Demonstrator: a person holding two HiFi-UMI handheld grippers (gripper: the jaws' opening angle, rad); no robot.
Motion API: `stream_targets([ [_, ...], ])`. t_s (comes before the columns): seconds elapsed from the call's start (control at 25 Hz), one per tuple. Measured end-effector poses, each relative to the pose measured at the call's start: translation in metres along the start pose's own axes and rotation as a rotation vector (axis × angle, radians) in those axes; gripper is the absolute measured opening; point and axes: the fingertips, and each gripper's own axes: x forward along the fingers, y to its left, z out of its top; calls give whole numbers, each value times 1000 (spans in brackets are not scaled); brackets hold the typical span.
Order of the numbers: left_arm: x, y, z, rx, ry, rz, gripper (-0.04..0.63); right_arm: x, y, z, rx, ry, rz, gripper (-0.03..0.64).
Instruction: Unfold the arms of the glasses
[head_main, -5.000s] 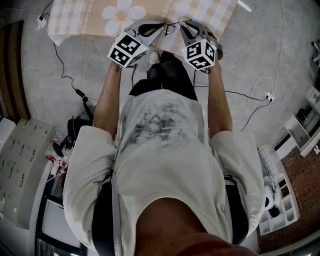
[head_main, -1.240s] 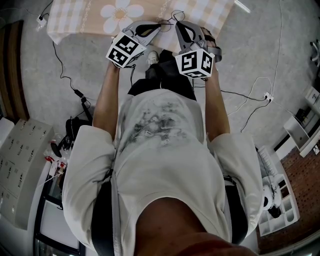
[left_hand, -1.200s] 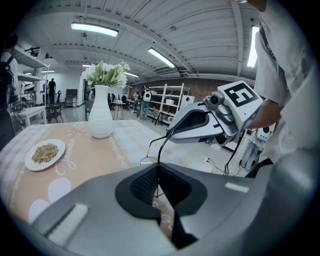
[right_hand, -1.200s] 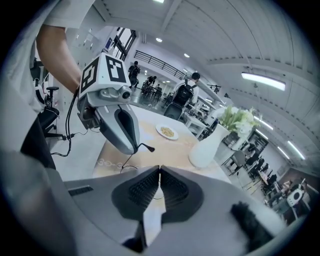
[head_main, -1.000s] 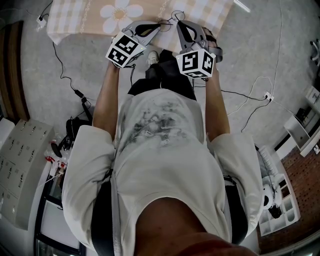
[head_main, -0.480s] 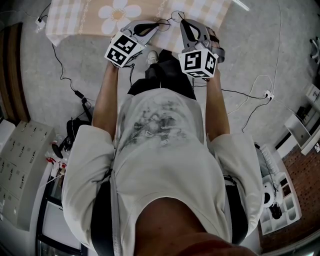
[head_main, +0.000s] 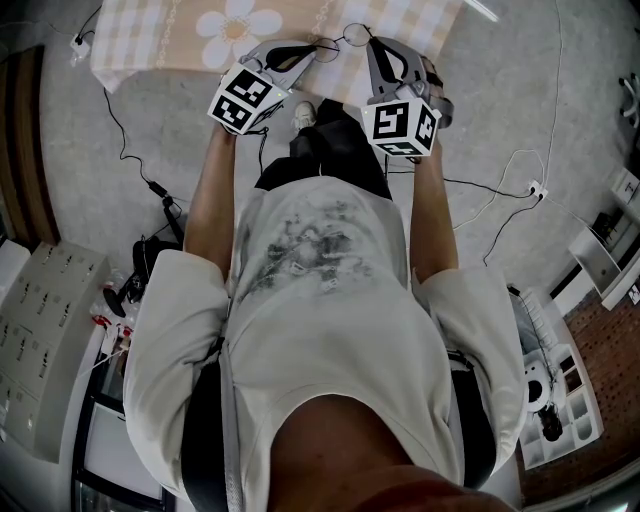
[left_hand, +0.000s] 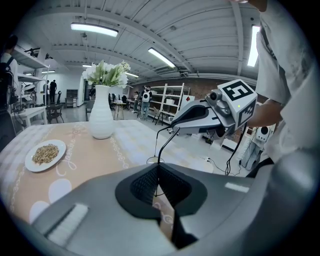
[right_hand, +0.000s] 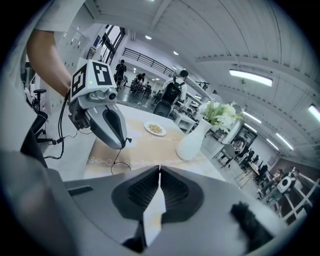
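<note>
Thin wire-framed glasses (head_main: 340, 40) hang between my two grippers above the table's near edge. My left gripper (head_main: 318, 46) is shut on the frame; in the left gripper view the wire (left_hand: 161, 145) rises out of my jaws (left_hand: 158, 169) with a lens ring just behind. The wire runs up to the tip of my right gripper (left_hand: 173, 131), which is shut on the end of an arm. In the right gripper view the jaws (right_hand: 159, 170) look shut, and the glasses (right_hand: 119, 159) dangle below the left gripper (right_hand: 126, 142).
The table (head_main: 160, 35) wears a checked cloth with a flower print. On it stand a white vase of flowers (left_hand: 101, 112) and a plate of grain (left_hand: 45, 154). Cables (head_main: 130, 120) trail over the floor at the left. Shelving stands at both sides.
My right gripper has shifted a little to the right and rolled slightly, and the glasses' lenses now show further right between the tips. The left gripper has stayed put.
</note>
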Motion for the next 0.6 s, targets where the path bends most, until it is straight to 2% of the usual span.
stream_targets([
  [0.6, -2, 2, 1, -1, 1, 15, 12, -6, -9, -9, 52, 14, -30, 23],
])
